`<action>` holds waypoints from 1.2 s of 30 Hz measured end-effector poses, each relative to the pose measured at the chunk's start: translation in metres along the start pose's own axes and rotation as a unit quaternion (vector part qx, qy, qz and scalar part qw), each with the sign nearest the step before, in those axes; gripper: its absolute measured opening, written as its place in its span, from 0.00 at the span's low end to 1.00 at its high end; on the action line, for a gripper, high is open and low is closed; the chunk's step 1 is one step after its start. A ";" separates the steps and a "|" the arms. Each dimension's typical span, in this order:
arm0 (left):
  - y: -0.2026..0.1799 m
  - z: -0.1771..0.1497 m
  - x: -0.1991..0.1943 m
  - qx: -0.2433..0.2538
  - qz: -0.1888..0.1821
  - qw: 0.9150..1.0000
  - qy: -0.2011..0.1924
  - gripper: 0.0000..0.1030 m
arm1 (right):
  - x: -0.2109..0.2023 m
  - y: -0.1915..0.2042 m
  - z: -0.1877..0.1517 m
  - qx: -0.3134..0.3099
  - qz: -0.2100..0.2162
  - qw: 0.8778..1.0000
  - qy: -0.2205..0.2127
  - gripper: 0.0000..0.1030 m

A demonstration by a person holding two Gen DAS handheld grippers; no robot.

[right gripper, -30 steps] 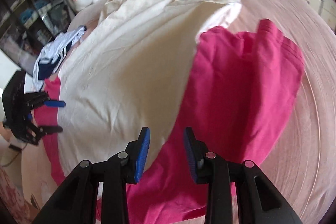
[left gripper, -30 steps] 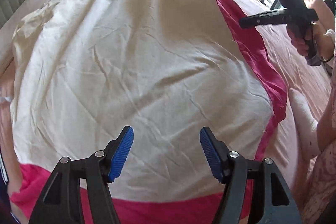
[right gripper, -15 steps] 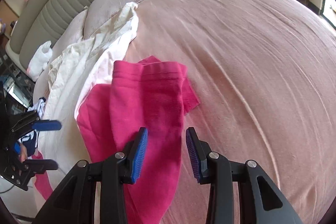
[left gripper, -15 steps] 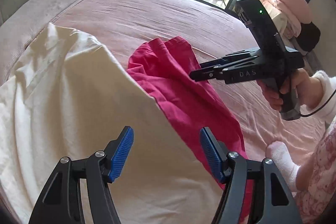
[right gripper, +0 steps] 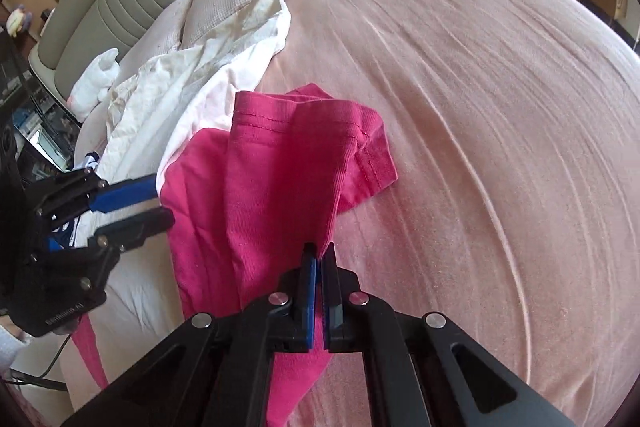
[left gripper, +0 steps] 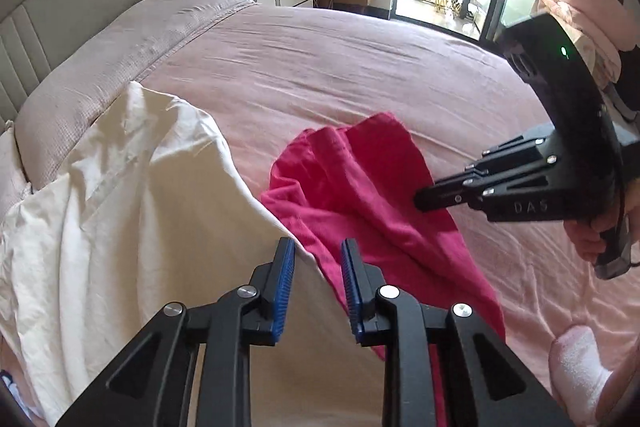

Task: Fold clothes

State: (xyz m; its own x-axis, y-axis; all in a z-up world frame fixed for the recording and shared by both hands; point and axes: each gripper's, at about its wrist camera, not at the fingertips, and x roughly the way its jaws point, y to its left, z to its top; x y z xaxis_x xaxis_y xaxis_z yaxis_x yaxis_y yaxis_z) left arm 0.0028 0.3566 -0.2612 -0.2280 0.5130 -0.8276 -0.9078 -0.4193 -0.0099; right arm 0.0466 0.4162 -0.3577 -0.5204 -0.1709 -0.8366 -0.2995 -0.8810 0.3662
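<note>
On the pink bedspread [right gripper: 500,107], with the right gripper [right gripper: 319,255] pinching the pink shirt's [right gripper: 260,187] edge and the left gripper [left gripper: 316,259] closing over its boundary with the cream garment [left gripper: 120,207], both should probably lift evenly.

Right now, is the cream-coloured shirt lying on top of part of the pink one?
Yes: in the left wrist view the cream shirt overlaps the near edge of the pink shirt on the bed.

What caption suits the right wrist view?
Right gripper shut on pink shirt's edge, pink bedspread beneath.
</note>
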 end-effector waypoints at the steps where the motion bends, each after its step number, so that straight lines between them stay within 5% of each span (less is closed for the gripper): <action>1: 0.004 0.005 0.005 -0.011 -0.017 1.000 0.005 0.21 | -0.001 0.001 0.003 -0.002 -0.009 1.000 -0.005 0.00; 3: 0.006 0.014 0.021 -0.013 -0.029 0.999 0.025 0.21 | 0.004 -0.002 0.008 0.017 -0.017 1.000 -0.004 0.04; 5: 0.002 0.016 0.031 0.010 -0.030 0.999 0.029 0.21 | 0.016 -0.008 0.011 0.040 -0.024 0.999 0.010 0.32; 7: -0.001 0.015 0.041 0.023 -0.010 0.999 0.046 0.22 | 0.025 -0.014 0.011 0.051 -0.024 0.998 0.009 0.40; 9: -0.001 0.007 0.059 0.027 0.025 0.995 0.096 0.22 | 0.027 -0.017 0.010 0.056 0.006 0.998 0.002 0.35; 10: -0.001 0.005 0.057 0.021 0.023 0.995 0.093 0.21 | 0.026 -0.018 0.009 0.062 0.024 0.998 0.003 0.06; 11: 0.000 0.003 0.055 0.016 0.020 0.996 0.088 0.21 | 0.026 -0.019 0.009 0.068 0.042 0.997 0.005 0.01; 14: 0.002 0.006 0.042 -0.009 -0.014 0.998 0.064 0.10 | 0.009 -0.018 0.006 0.064 0.039 0.997 -0.017 0.01; 16: 0.004 0.014 0.030 -0.028 -0.062 0.997 0.034 0.10 | -0.010 -0.023 0.003 0.066 0.021 0.997 -0.037 0.01; 19: -0.002 0.028 0.021 -0.013 -0.078 0.997 0.010 0.10 | -0.051 -0.032 -0.009 0.063 -0.024 0.996 -0.066 0.01; 25: 0.005 0.054 0.043 -0.036 -0.101 0.994 0.020 0.14 | -0.060 -0.039 -0.034 0.064 -0.048 0.996 -0.030 0.01; 28: -0.003 0.062 0.072 -0.024 -0.106 0.992 0.057 0.29 | -0.045 -0.064 -0.038 0.139 -0.004 0.990 -0.002 0.03; 30: -0.014 0.064 0.083 0.000 -0.105 0.992 0.076 0.30 | -0.055 -0.083 -0.038 0.187 0.005 0.982 -0.029 0.03; 32: -0.031 0.060 0.075 0.029 -0.100 0.992 0.064 0.30 | -0.078 -0.090 -0.037 0.183 -0.043 0.979 -0.080 0.07; 34: -0.046 0.051 0.062 0.041 -0.133 0.989 0.048 0.30 | -0.091 -0.088 -0.030 0.152 -0.067 0.982 -0.088 0.18; 36: -0.064 0.039 0.064 0.028 -0.174 0.982 0.062 0.30 | -0.086 -0.083 -0.023 0.127 -0.032 0.990 -0.046 0.21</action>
State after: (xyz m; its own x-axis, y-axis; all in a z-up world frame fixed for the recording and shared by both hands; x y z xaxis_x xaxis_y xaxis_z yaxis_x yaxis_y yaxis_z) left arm 0.0325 0.4454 -0.2915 0.1407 0.5218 -0.8414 -0.9421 -0.1907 -0.2758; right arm 0.1347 0.4938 -0.3258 -0.5616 -0.0675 -0.8247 -0.5187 -0.7478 0.4144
